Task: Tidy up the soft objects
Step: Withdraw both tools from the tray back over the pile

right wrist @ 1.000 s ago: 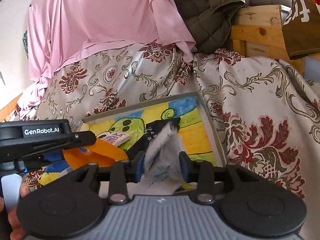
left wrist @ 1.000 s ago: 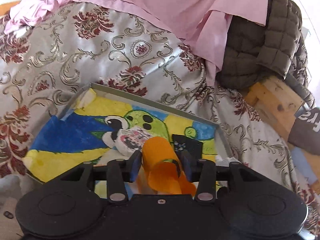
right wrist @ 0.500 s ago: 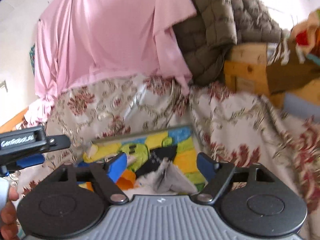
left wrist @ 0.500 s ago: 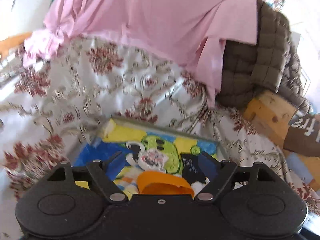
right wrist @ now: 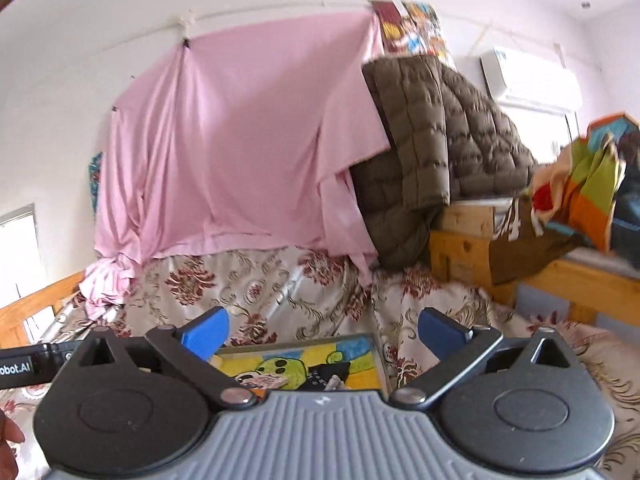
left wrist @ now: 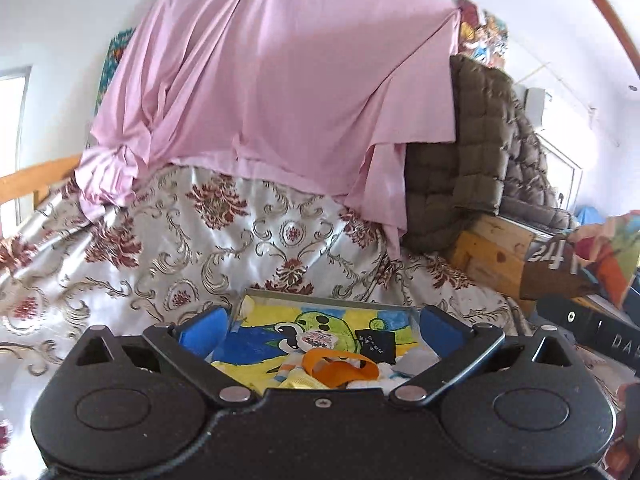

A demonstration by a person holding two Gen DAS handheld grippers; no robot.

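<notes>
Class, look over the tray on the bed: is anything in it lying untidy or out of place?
Yes. In the tray, the orange strip lies loosely curled on a jumble of small soft pieces at the near edge, not laid flat. A black piece sits askew beside it. Both grippers, left gripper and right gripper, are open and empty.

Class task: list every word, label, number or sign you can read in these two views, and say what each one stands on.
"obot.AI", cut off at the frame edge: on the left gripper's black body.
"DA", cut off: black bar.
White characters on the brown cloth: unreadable.
White marks on the black cloth: too small.
</notes>
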